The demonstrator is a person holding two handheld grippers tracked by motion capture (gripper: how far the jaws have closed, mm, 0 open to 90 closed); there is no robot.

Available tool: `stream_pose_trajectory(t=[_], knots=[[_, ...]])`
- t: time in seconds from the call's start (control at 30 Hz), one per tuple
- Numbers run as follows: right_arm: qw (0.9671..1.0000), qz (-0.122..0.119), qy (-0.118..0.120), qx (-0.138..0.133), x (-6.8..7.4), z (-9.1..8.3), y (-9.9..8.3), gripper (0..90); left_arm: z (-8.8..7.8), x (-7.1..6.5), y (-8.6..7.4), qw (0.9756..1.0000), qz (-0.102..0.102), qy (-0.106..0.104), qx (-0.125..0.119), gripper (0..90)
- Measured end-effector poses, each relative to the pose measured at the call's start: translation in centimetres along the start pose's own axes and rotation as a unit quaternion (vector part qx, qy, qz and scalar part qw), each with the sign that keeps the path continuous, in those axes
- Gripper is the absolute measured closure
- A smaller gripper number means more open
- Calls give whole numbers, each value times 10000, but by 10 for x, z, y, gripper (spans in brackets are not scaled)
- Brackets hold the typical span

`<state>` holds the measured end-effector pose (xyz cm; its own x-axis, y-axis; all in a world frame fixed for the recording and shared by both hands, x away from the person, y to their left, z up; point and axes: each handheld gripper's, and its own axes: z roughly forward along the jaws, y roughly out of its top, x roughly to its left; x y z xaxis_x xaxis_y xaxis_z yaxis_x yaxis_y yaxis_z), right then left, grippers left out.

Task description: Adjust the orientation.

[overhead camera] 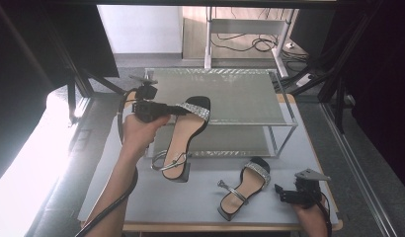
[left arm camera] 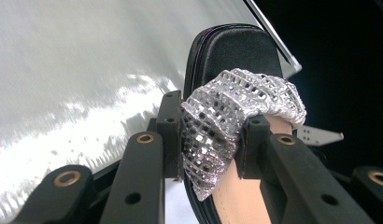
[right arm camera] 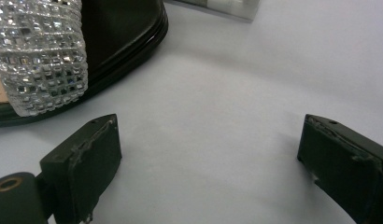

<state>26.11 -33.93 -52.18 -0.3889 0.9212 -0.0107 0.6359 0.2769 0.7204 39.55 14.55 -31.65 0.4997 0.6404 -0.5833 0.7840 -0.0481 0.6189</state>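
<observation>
Above the table's left half, raised left gripper [overhead camera: 172, 109] clamped on lifted sandal [overhead camera: 183, 140] by its glittering mirrored-square toe strap [left arm camera: 227, 126], black sole, tan insole; low at right, right gripper [overhead camera: 278, 191] spread wide, beside second sandal [overhead camera: 242, 190] flat on matte table [overhead camera: 190, 197]
</observation>
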Motion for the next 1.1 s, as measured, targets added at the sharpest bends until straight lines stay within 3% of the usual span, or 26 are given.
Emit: stream_pose_trajectory(t=[0.63,1.1], knots=[[10000,-4,9,14,0,0,0,55,5,20,48,9983,-474,267,-190,684],[10000,-8,4,3,0,0,0,55,24,44,79,9958,-776,420,-259,684]])
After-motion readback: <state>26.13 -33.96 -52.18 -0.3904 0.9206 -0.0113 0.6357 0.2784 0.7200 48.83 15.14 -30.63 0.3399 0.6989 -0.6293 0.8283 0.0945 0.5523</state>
